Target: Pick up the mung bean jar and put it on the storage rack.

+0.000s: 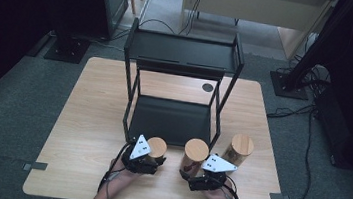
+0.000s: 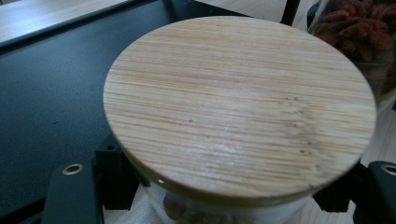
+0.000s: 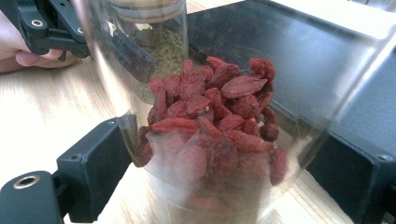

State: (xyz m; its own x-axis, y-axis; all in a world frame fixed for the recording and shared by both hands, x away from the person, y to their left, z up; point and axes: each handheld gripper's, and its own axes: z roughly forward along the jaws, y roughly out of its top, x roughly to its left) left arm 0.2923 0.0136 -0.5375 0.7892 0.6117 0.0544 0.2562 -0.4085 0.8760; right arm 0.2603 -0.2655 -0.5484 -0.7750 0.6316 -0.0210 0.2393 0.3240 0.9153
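Three glass jars with round bamboo lids stand at the table's front, before a black shelf. My left gripper point(image 1: 153, 158) point(image 2: 224, 196) is shut on the left jar point(image 1: 157, 146), whose lid point(image 2: 238, 107) sits between the jaws. The right gripper view shows that jar point(image 3: 161, 44) holding small green grains. My right gripper point(image 1: 190, 173) point(image 3: 219, 177) is shut on the middle jar point(image 1: 195, 152), full of red dried berries point(image 3: 215, 121), both jaws against the glass. The same berry jar point(image 2: 359, 32) stands just right of the left one.
The third lidded jar point(image 1: 238, 148) stands free at the right, close to the shelf's front leg. The two-tier black shelf point(image 1: 172, 121) occupies the table's middle, its lower tray directly behind the held jars. Bare wooden table point(image 1: 91, 120) lies to the left.
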